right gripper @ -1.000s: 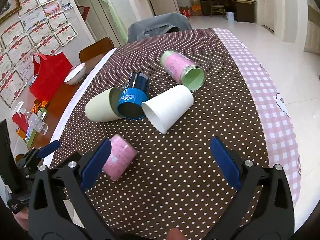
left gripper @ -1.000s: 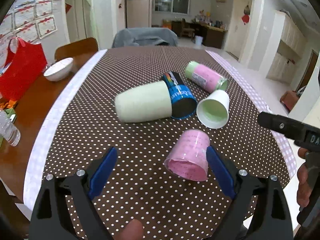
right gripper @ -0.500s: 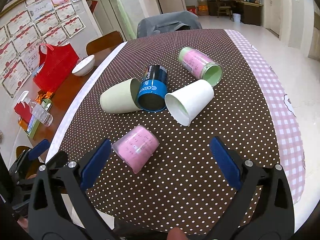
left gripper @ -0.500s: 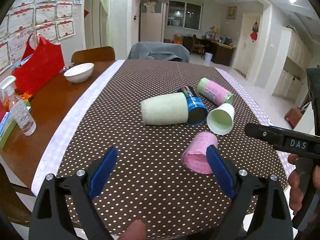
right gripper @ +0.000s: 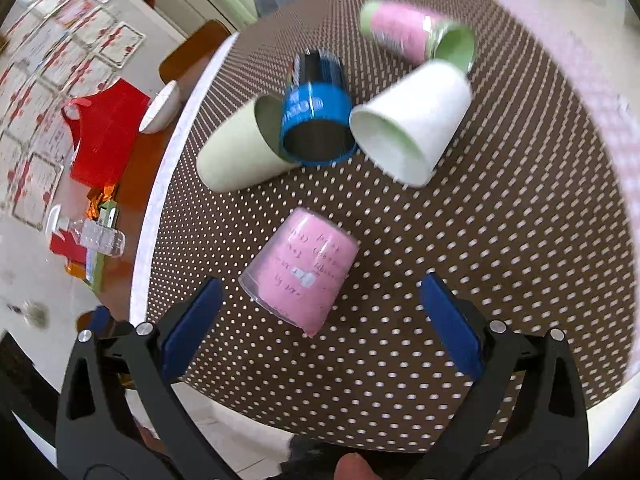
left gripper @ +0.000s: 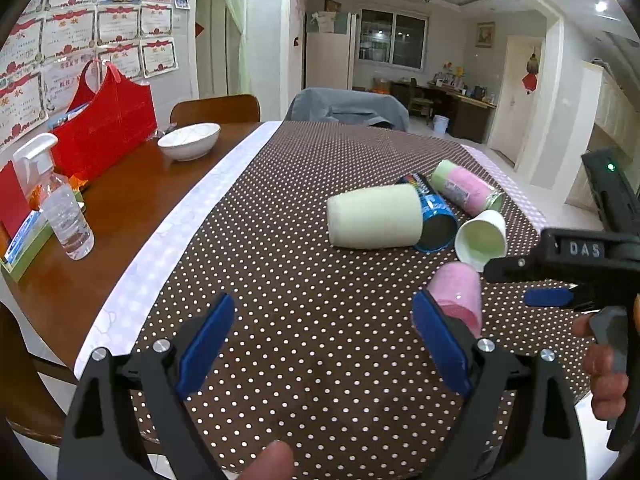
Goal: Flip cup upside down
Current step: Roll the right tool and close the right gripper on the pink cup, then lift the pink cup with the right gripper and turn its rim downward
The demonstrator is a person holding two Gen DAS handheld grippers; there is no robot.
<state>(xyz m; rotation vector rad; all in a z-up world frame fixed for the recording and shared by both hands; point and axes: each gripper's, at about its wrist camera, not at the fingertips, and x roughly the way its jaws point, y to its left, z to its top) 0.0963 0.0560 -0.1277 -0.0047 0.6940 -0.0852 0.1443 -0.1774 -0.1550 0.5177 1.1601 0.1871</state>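
Five cups lie toppled; the pink cup point(right gripper: 299, 271) lies just ahead of the right gripper point(right gripper: 320, 320), nearer its left finger, jaws spread and empty. Left gripper point(left gripper: 320, 344) likewise released. Risk: off-centre closure rolls it away.

Wooden counter point(left gripper: 132, 204), brown dotted cloth point(left gripper: 304, 280) over right part, pale checked border along cloth edges. On cloth, all on sides: pink cup point(right gripper: 300, 270) nearest; beyond it cream cup point(right gripper: 236, 156), blue can point(right gripper: 316, 108), white cup point(right gripper: 416, 120) touching in row; pink-green cup point(right gripper: 412, 32) farthest, beside white cup. On bare wood, left: white bowl point(left gripper: 189, 141) far, red bag point(left gripper: 104, 128), spray bottle point(left gripper: 60, 204) nearer, green box point(left gripper: 24, 248) at left edge.
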